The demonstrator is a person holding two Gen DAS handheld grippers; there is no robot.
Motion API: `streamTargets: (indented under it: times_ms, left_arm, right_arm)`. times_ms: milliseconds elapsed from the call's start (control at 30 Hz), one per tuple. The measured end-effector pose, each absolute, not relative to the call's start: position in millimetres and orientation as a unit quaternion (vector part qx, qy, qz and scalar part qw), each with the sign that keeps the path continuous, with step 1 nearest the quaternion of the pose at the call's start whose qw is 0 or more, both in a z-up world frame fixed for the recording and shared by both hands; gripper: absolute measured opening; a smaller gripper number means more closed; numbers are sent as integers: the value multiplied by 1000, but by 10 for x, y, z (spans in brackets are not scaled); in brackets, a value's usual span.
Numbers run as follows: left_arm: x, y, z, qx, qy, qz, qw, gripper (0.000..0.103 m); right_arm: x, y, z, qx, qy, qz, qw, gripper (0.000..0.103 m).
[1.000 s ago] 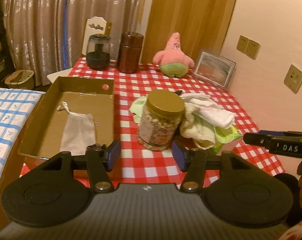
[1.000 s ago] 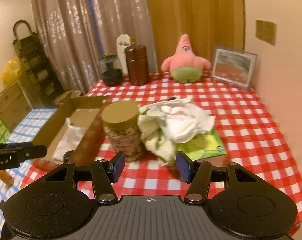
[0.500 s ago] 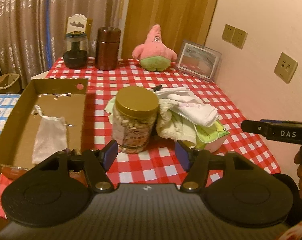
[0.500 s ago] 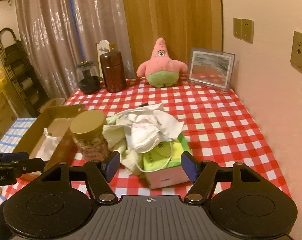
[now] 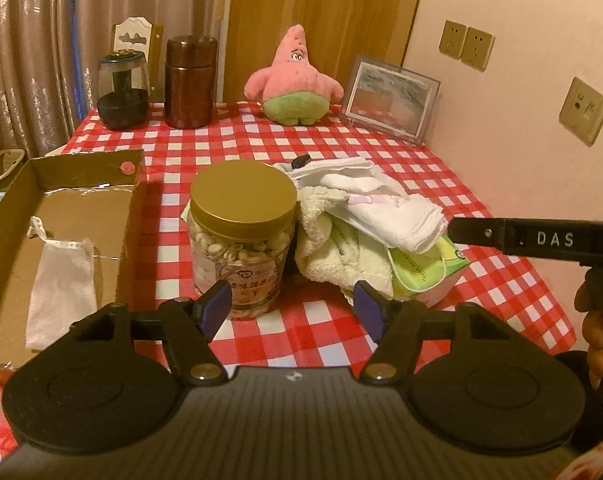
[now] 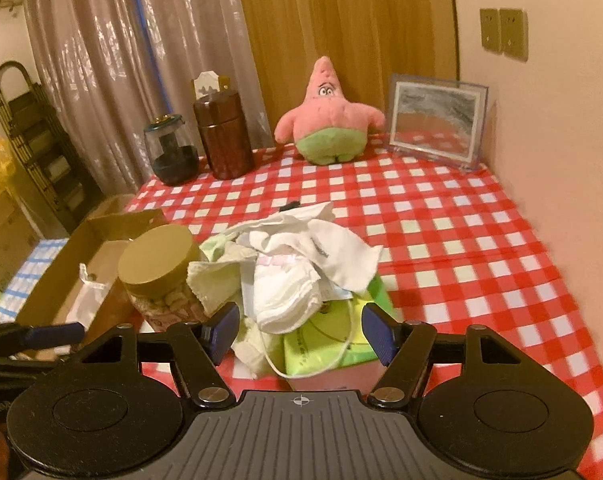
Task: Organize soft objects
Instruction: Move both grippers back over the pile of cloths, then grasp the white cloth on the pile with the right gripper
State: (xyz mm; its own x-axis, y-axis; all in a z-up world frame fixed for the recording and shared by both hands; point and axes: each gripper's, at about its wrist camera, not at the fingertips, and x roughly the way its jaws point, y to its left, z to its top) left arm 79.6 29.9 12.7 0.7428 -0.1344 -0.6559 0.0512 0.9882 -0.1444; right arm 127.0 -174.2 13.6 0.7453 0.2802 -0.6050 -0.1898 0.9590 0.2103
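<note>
Both tools are over the near edge of the checkered counter (image 5: 381, 148). The left tool (image 5: 291, 306) has its jaws opening, nothing between them, with the gold-lidded jar (image 5: 241, 236) right ahead. The right tool (image 6: 301, 330) is spread wide, empty too, and the pile of soft cloths (image 6: 297, 264) (towels plus, I think, a face mask) sits just beyond its tips.

Nut jar (image 5: 242, 236), brown canister (image 5: 190, 82), perhaps a mirror (image 5: 390, 101).
</note>
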Motion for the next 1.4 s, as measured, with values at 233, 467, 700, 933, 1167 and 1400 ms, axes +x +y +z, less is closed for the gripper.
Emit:
streamTargets:
  times_ms: [233, 467, 700, 933, 1167, 1400]
  left_arm:
    - [1018, 248, -68, -53, 367, -51, 927, 64]
    - [1145, 201, -204, -50, 373, -57, 925, 64]
    - [1224, 179, -308, -53, 380, -60, 921, 64]
    - [1280, 136, -367, -58, 384, -73, 919, 64]
    - [1379, -45, -413, -39, 381, -108, 918, 65]
    - [1490, -335, -533, 27, 375, -152, 914, 66]
  right_arm:
    - [1545, -1735, -12, 85, 346, 132, 925, 67]
    - [1765, -1705, -151, 103, 358, 141, 917, 67]
    - [1892, -1716, -210, 133, 366, 139, 911, 27]
    - [1810, -1763, -122, 118, 351, 142, 918, 9]
    - [1711, -1938, -25, 130, 338, 143, 921, 8]
    - [1641, -2100, -30, 145, 345, 140, 917, 8]
